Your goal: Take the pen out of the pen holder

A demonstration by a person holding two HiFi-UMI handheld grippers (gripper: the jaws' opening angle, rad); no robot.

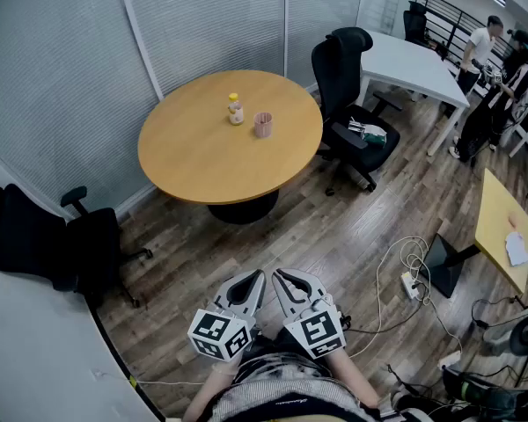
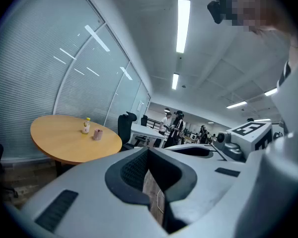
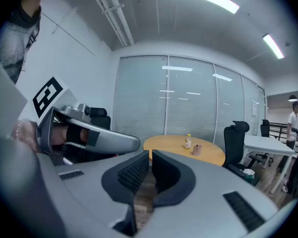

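1. Left tongs (image 1: 254,277) pressed together, nothing between them; held low over the wooden floor (image 1: 334,227).
2. Right tongs (image 1: 282,276) just beside the left, closed to a thin slit, likewise empty.
3. Pink pen holder (image 1: 263,125) upright near the middle of the round wooden surface (image 1: 194,161), well apart from both tongs; pen too small to make out.
4. Small yellow-capped bottle (image 1: 236,109) upright just beside the holder, on its left in the head view.
5. Black office chair (image 1: 345,77) at the right edge of the surface.
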